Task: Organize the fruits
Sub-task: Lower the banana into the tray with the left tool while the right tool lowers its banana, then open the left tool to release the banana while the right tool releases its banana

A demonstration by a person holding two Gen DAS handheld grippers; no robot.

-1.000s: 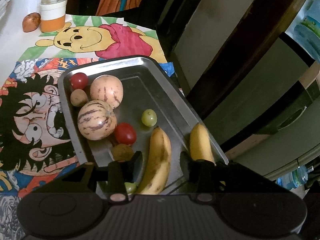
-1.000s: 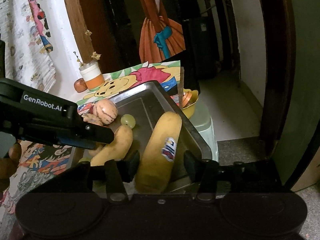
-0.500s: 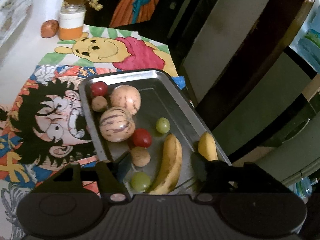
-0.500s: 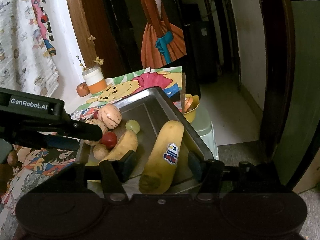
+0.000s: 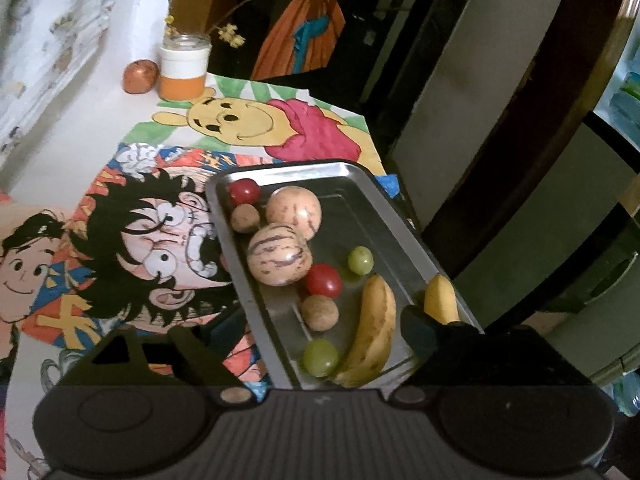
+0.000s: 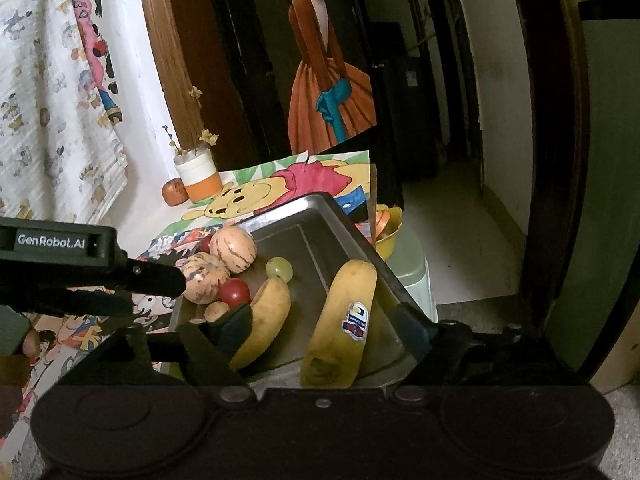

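Now both tongs, left [image 5: 320, 336] and right [image 6: 324, 330], having just been opening, are standing apart and empty, leaving two bananas [image 6: 342, 320] lying at the tray's [image 5: 280, 168] five o'clock end.

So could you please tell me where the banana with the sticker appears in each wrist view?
Left wrist: banana with the sticker at the tray's right rim, mostly hidden behind the gripper finger.
Right wrist: lower centre, sticker showing.
Shared landmark: the orange-and-white jar.
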